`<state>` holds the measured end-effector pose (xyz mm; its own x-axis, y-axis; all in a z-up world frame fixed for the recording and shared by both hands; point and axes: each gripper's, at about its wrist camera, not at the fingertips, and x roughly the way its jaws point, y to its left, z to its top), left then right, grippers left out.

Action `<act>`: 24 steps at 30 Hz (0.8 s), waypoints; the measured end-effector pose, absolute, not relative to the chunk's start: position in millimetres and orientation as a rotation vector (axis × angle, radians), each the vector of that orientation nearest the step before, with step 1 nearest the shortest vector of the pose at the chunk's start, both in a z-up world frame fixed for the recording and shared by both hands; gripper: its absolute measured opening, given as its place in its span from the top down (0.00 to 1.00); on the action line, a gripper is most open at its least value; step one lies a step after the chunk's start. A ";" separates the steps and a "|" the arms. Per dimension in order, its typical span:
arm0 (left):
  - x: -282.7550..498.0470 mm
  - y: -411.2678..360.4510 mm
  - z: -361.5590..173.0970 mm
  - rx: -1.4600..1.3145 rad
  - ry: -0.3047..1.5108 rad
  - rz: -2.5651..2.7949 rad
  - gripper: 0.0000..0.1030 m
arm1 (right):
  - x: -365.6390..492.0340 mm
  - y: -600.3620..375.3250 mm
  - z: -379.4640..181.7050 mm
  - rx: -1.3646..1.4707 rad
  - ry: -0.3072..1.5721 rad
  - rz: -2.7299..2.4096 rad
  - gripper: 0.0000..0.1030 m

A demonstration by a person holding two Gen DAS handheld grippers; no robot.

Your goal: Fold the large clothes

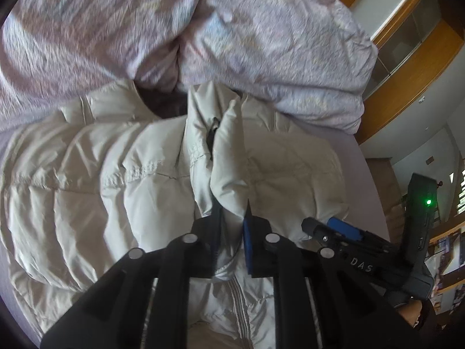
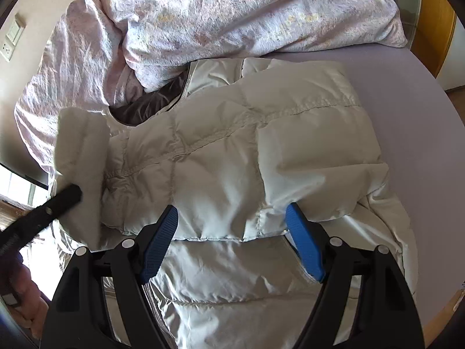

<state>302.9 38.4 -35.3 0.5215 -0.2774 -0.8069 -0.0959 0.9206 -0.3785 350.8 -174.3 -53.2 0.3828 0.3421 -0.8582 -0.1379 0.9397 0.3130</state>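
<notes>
A white quilted puffer jacket [image 1: 125, 174] lies spread on the bed, its dark lining [image 2: 145, 107] showing at the collar. In the left wrist view my left gripper [image 1: 232, 206] is shut on a raised fold of the jacket, and this fold [image 1: 229, 151] stands up between the narrow jaws. In the right wrist view the same fold [image 2: 81, 151] hangs at the left from the left gripper's black finger [image 2: 65, 196]. My right gripper [image 2: 231, 208] stands open, its blue pads [image 2: 305, 241] wide apart over a folded-over panel [image 2: 261, 157] without pressing on it.
A crumpled floral duvet [image 2: 232, 8] is piled along the far side of the bed, touching the jacket's collar. Bare lilac sheet [image 2: 421, 133] shows to the right. A wooden wardrobe [image 1: 407, 67] stands beyond the bed. Wall switches [image 2: 13, 35] are at the far left.
</notes>
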 end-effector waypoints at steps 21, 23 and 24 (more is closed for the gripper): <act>273.2 102.8 -41.1 -0.297 1.029 0.133 0.37 | 349.5 -70.3 -42.9 0.048 1.102 0.579 0.76; 270.8 105.6 -42.1 -0.282 1.034 0.145 0.36 | 352.9 -62.3 -53.2 0.014 1.131 0.551 0.76; 269.9 106.2 -42.3 -0.278 1.036 0.149 0.36 | 354.8 -60.4 -58.0 0.002 1.142 0.533 0.76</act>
